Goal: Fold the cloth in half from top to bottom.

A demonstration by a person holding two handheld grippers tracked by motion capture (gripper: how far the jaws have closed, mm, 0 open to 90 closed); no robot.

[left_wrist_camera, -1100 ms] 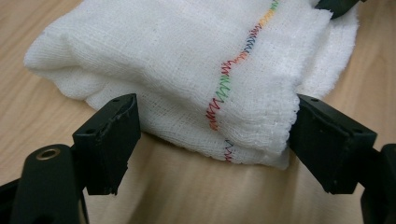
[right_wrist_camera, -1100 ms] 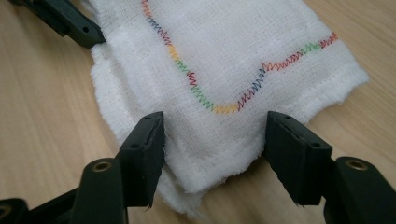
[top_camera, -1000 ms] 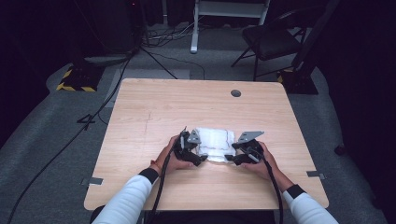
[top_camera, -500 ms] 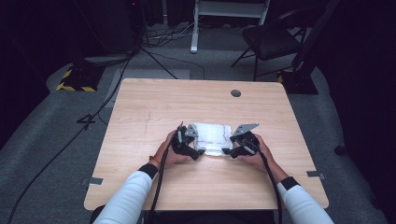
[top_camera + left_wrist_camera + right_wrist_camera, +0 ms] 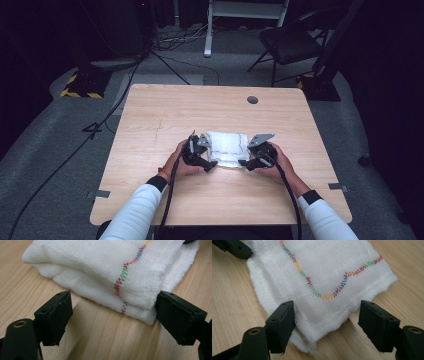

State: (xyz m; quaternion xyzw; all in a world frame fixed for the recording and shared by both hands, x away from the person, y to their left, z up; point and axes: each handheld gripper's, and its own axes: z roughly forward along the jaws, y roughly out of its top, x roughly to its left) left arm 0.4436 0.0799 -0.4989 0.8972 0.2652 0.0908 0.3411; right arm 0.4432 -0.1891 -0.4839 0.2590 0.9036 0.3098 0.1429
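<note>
The cloth (image 5: 227, 148) is lying on the tabletop (image 5: 165, 115), between the left hand-held gripper (image 5: 209, 161) and the right hand-held gripper (image 5: 246, 161).

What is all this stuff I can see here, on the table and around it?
Folded white gauze cloth with rainbow zigzag stitching: one, white, middle of the table near the person.
Light wooden table: one, pale wood, centre of the room.
Round dark hole in the tabletop: one, dark grey, far right part of the table.
Black chair: one, on the floor beyond the table.
Yellow-and-black striped base: one, floor at far left.
Black cables: several, across the grey floor at left.
Left gripper: one, black, fingers open at the cloth's left end.
Right gripper: one, black, fingers open at its right end.
</note>
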